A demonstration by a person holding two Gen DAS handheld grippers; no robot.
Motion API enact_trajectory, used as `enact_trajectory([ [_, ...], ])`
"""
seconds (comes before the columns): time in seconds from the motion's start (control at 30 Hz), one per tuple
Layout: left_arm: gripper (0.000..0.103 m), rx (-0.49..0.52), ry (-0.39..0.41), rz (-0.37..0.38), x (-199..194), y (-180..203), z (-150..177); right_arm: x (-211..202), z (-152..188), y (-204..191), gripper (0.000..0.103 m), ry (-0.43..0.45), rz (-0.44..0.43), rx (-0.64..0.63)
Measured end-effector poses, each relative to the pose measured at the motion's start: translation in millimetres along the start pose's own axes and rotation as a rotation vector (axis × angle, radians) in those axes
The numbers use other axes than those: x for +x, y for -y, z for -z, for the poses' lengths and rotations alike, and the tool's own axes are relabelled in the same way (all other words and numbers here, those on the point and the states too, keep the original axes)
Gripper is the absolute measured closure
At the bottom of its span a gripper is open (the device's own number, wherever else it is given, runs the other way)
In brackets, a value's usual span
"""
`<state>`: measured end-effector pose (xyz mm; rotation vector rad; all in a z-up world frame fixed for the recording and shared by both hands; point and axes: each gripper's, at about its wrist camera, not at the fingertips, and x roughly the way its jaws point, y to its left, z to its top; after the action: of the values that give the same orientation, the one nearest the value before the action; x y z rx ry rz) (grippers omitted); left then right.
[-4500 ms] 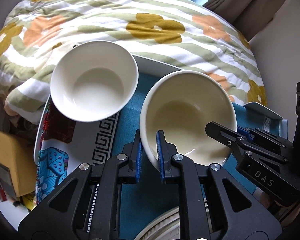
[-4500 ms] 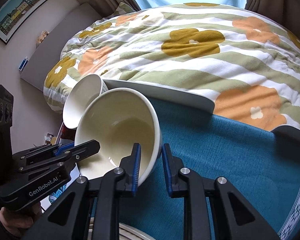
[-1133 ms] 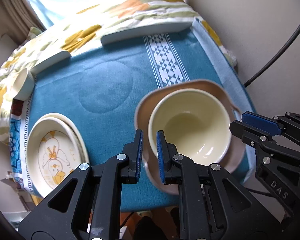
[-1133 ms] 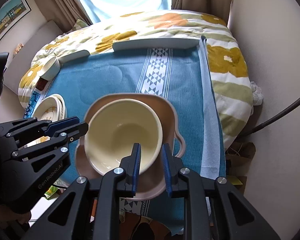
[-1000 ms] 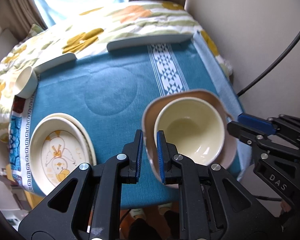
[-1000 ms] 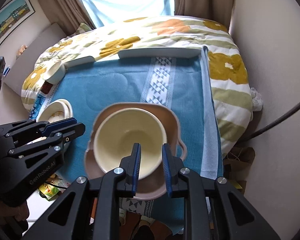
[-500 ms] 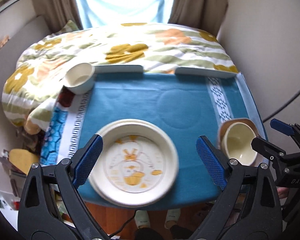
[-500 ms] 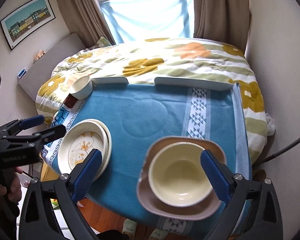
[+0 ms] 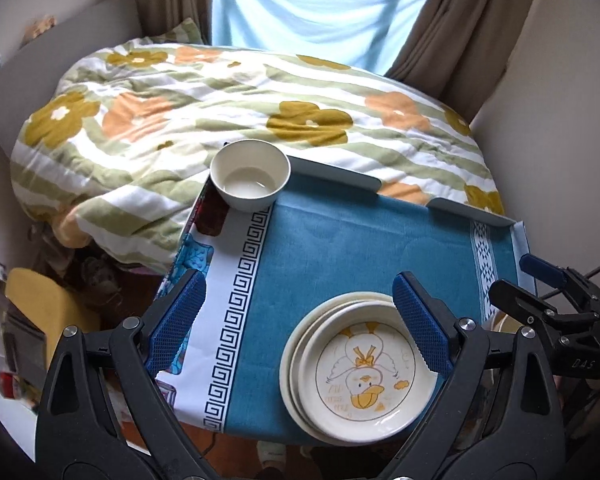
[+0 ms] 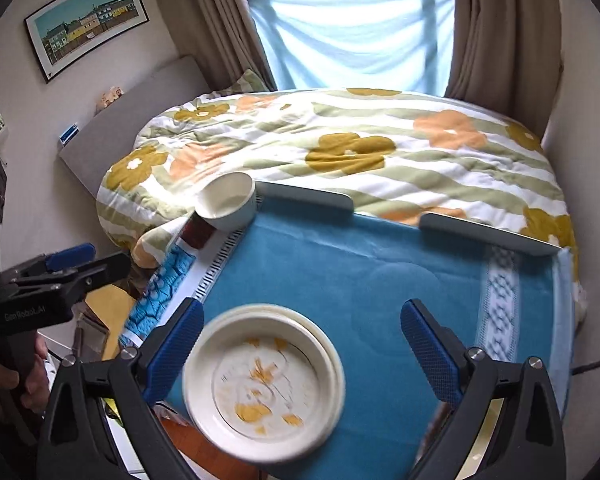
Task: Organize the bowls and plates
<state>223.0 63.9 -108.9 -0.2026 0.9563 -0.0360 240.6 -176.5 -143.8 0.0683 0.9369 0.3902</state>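
Observation:
A small white bowl (image 9: 250, 184) (image 10: 228, 200) stands upright at the far left corner of the blue-clothed table (image 9: 340, 248). At the near edge lies a stack of cream plates (image 9: 360, 368) (image 10: 264, 380) whose top plate bears a duck drawing. My left gripper (image 9: 296, 320) hangs open above the cloth, left of and over the stack, holding nothing. My right gripper (image 10: 300, 340) is open too, over the plates, with empty jaws. Only a sliver of the cream bowl (image 9: 500, 322) shows at the right, behind the gripper parts.
A bed with a floral quilt (image 9: 220, 112) borders the table's far and left sides. Low grey rails (image 9: 332, 176) line the far edge. A wall (image 10: 588, 160) stands close on the right. Clutter and a yellow object (image 9: 32, 300) lie on the floor at the left.
Both grippers let go of the cream bowl on the brown plate, opened wide and swung left. The duck plates now lie under them and the cream bowl has slid to the right edge.

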Motion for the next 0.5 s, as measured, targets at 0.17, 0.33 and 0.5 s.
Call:
enact_trajectory([
  [0.17, 0.011, -0.125, 0.008, 0.021, 30.3, -29.9, -20.3, 57.5, -43.3, -7.5, 0.005, -0.050, -0.072, -0.014],
  [0.33, 0.032, -0.263, -0.036, -0.001, 87.2, -57.4, -35.9, 124.4, -80.3, -17.1, 0.007, -0.113, -0.175, -0.044],
  [0.5, 0.055, -0.393, -0.069, 0.000, 143.6, -78.0, -48.4, 192.9, -110.1, -27.0, 0.027, -0.213, -0.254, -0.070],
])
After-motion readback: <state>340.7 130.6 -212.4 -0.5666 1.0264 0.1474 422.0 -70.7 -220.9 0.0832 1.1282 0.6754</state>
